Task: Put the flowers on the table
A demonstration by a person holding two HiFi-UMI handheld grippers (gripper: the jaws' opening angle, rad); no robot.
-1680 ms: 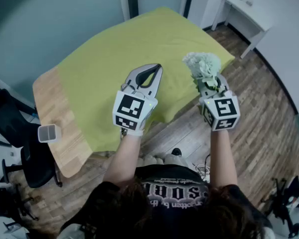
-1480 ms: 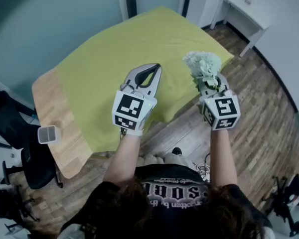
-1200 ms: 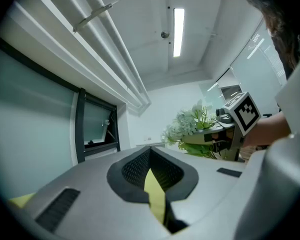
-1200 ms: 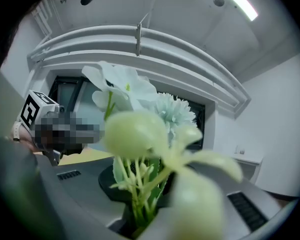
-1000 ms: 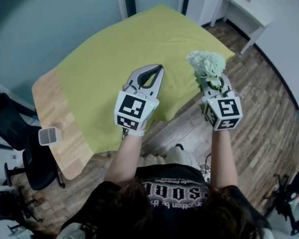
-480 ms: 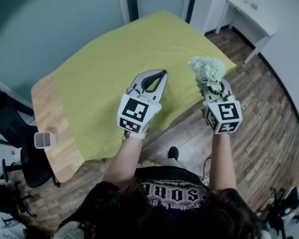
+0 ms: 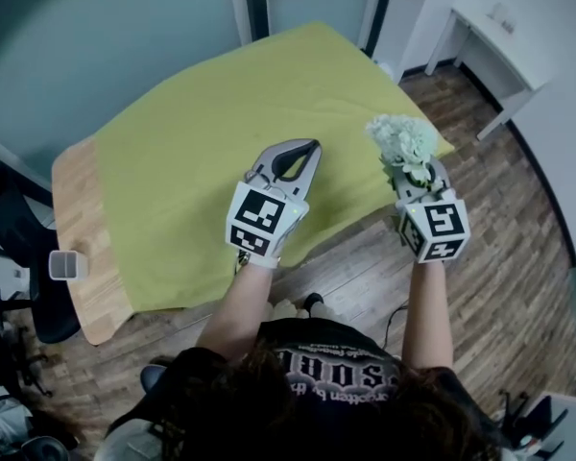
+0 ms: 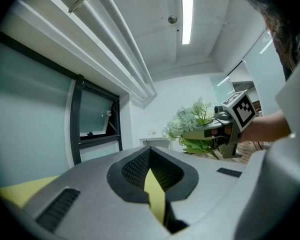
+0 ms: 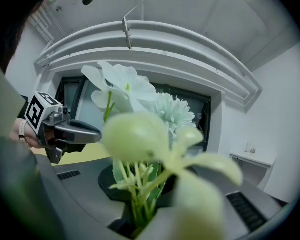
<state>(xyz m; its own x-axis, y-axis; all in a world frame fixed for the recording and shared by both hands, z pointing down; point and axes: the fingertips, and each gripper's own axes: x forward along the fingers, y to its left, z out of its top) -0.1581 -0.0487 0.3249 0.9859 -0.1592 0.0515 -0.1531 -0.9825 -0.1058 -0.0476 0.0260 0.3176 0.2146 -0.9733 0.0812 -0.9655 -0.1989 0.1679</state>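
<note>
Vs earlier frames: little change. Both grippers are still held up in front of the person in the same pose, and the flowers (image 7: pixel 401 140) are still clamped. The whole head view has slid, so the table (image 7: pixel 74 221) sits further left and the small box (image 7: pixel 62 264) on its bare wood end is now close to the frame edge.

Right gripper (image 7: pixel 415 173) – jaws nearly together, pinched on the flower stems, blooms sticking out past the tips. The flowers are in the air, not on the table, and in the head view they overlap the front right corner of the green cloth (image 7: pixel 202 133). Left gripper (image 7: pixel 310 148) – jaws together with nothing in them, over the cloth's front edge, beside the right one and apart from it.

Views: only the right gripper view shows the green stems (image 9: pixel 137 204) running down into the jaw gap, where the head view shows just a pale bunch. Only the left gripper view shows the empty loop between its pads, with a sliver of yellow-green cloth showing through. Each gripper view shows the other gripper side-on. They also give the ceiling light (image 8: pixel 186 9) and a dark-framed window (image 8: pixel 97 119), while the head view gives the wood floor (image 7: pixel 499 209) and a white side table (image 7: pixel 504 36) far right.

Containers: just the small box, and what's inside can't be told.
</note>
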